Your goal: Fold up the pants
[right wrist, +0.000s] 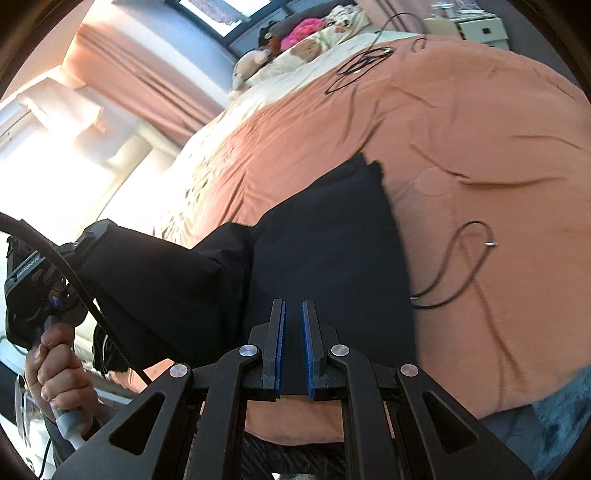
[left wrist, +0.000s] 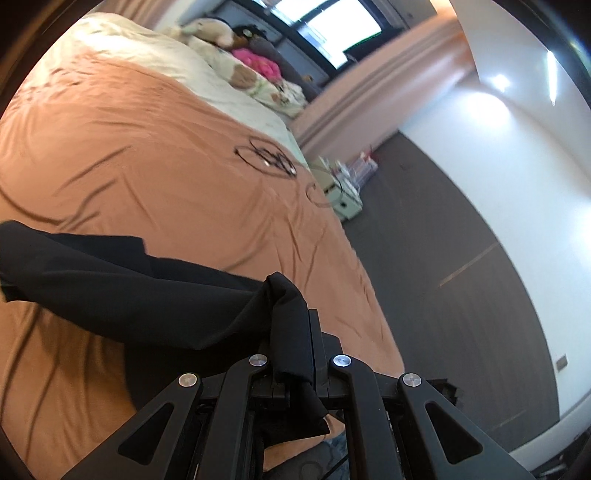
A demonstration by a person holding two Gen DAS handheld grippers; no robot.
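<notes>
The black pants point(left wrist: 122, 291) stretch left from my left gripper point(left wrist: 295, 317) across the orange bedspread point(left wrist: 147, 155). That gripper is shut on a bunched fold of the cloth, which hides its fingertips. In the right wrist view the pants point(right wrist: 332, 240) lie partly on the bedspread point(right wrist: 480, 147) and rise at the left towards the left gripper point(right wrist: 92, 236), which a person's hand point(right wrist: 59, 369) holds. My right gripper point(right wrist: 294, 306) stands nearly closed at the pants' near edge. Black cloth fills the narrow gap between its blue pads point(right wrist: 281, 332).
Loose black cables lie on the bedspread point(left wrist: 266, 157) point(right wrist: 454, 266) point(right wrist: 362, 62). Pillows and soft toys point(left wrist: 221, 33) crowd the head of the bed. A pale nightstand point(left wrist: 343, 199) stands beside the bed on the dark floor point(left wrist: 443, 295). Curtains and a bright window point(right wrist: 110, 110) are at the left.
</notes>
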